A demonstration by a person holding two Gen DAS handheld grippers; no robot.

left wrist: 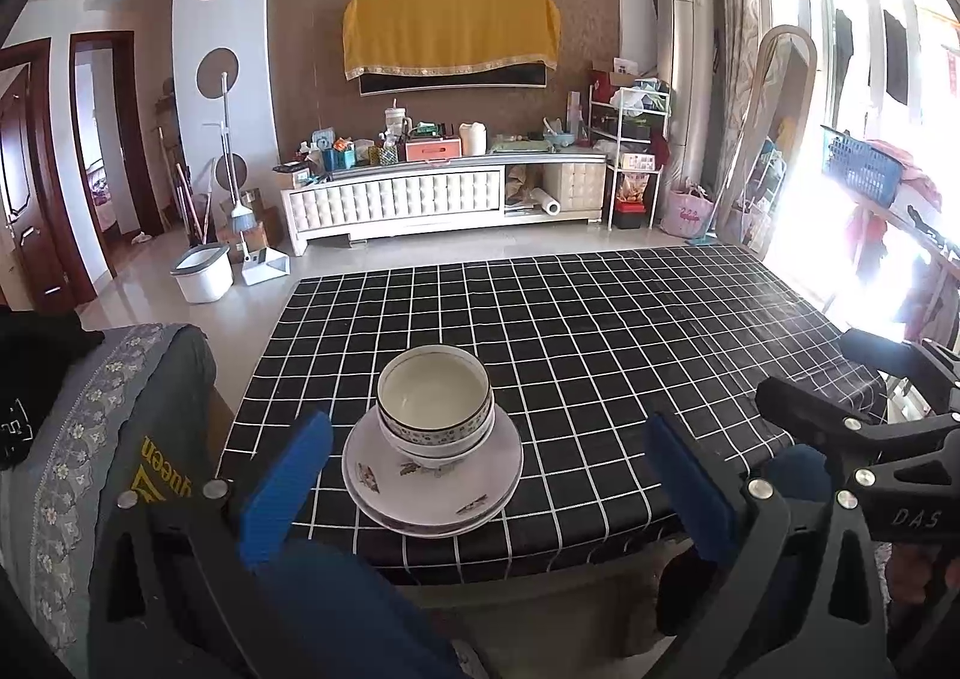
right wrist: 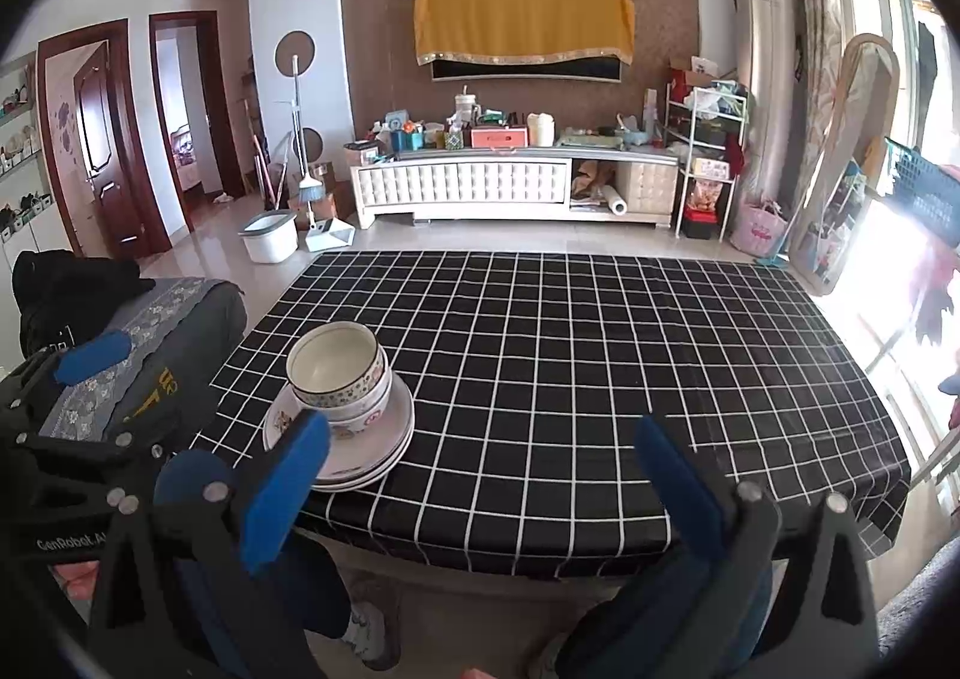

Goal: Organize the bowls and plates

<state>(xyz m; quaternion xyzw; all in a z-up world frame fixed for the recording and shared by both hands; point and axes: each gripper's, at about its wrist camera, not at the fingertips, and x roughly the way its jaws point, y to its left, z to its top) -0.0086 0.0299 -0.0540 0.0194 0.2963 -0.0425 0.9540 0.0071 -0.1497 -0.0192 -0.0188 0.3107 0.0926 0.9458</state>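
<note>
Bowls stacked on plates near tablecloth front edge; both grippers' fingers spread, empty.

Nested bowls sit on stacked plates near the table's near-left corner, straight ahead of the left gripper and ahead-left of the right gripper. A draped chair stands left of the table; a cluttered cabinet lies beyond.

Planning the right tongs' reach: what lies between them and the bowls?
Only bare checked cloth between the right tongs and the bowls, per the right wrist view.
</note>
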